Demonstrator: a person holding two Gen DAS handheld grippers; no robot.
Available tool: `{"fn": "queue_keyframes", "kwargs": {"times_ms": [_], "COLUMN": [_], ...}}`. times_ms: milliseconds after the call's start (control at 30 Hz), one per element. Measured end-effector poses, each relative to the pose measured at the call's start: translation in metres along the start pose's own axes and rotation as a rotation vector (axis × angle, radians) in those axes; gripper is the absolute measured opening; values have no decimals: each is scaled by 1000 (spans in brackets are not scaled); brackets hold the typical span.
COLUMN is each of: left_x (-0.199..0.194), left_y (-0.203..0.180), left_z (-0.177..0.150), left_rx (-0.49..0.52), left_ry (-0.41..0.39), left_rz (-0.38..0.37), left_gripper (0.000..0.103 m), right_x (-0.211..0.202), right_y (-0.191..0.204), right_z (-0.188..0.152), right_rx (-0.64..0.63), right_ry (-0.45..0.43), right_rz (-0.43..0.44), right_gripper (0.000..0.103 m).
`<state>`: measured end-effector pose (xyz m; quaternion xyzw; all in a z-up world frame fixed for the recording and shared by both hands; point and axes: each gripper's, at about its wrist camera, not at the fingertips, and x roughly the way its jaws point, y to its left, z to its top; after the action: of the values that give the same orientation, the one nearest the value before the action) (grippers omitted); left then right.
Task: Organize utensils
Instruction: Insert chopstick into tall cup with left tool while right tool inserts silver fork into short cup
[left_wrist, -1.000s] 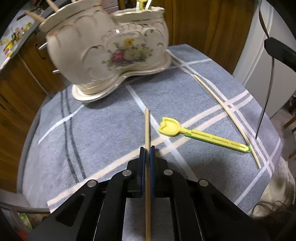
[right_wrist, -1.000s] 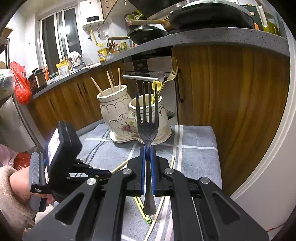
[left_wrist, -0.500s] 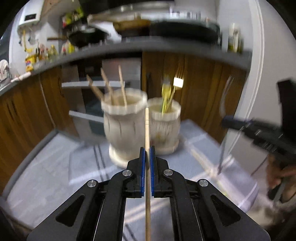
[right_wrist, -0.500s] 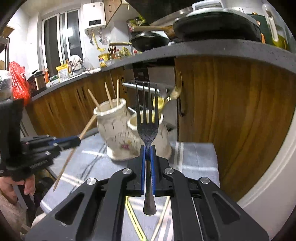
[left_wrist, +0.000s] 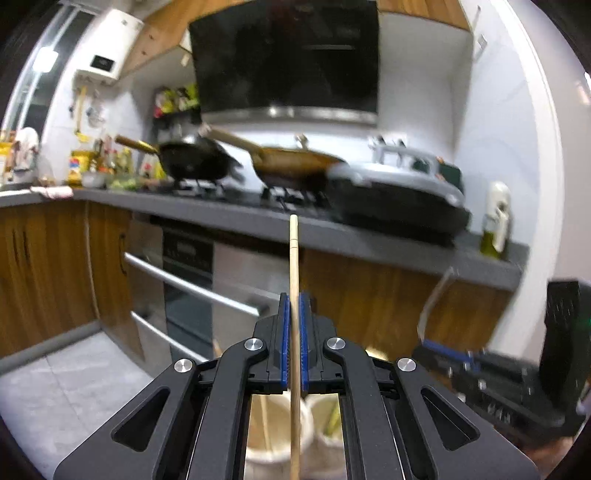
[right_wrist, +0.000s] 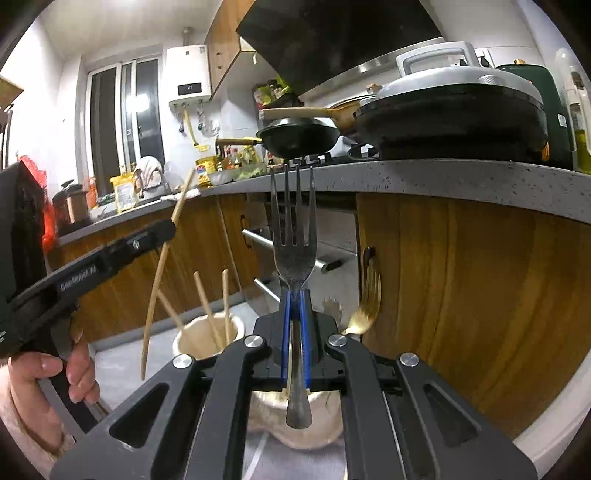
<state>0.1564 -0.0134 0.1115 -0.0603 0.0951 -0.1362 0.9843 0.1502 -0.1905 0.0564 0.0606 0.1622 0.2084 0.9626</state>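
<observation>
Two claws, both mine. Left claw (left_wrist: 293, 325): pinching a wooden chopstick (left_wrist: 293, 280). Right claw (right_wrist: 295, 314): pinching a dark fork (right_wrist: 293, 236), tines up. Room: kitchen, wood cabinets (right_wrist: 480, 295), pans on the stove (left_wrist: 199, 162). Surface (left_wrist: 66, 384): grey cloth. Right view only: cream ceramic holder (right_wrist: 192, 339) with chopsticks, gold fork (right_wrist: 369, 302) behind it, my left hand (right_wrist: 40, 380). Left view: holder barely visible beneath the claw.
</observation>
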Motion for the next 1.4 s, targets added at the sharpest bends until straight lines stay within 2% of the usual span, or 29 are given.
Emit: {"fn": "queue_keyframes", "kwargs": {"times_ms": [200,400,567,867,1167,1300,1400], "left_x": [26,43,47,23,21,23,24], "left_y": [2,3,9,25,23,24,22], "left_z": [3,-17,-35,-62,-84,-86,-85], "left_rx": [6,51,49,15,30,37,47], "left_ry": [-82,-84,-17,141,264,273,273], "left_rz": [97,149,118,47,55,62,73], "left_gripper": [5,5,5,5,6,6,15], "right_x": [25,40,45,51,56,60,62], "right_y": [-7,-9,-10,-14,-14,-15,-16], "right_z": [1,-9,-19,-40,-56,-58,-56], "right_rx": [31,30,20,29,30,29,42], "right_ry": [-20,3,24,68,125,138,143], "right_rz": [-12,-27,-27,-12,-21,-29,-32], "right_gripper": [5,5,5,5,5,5,5]}}
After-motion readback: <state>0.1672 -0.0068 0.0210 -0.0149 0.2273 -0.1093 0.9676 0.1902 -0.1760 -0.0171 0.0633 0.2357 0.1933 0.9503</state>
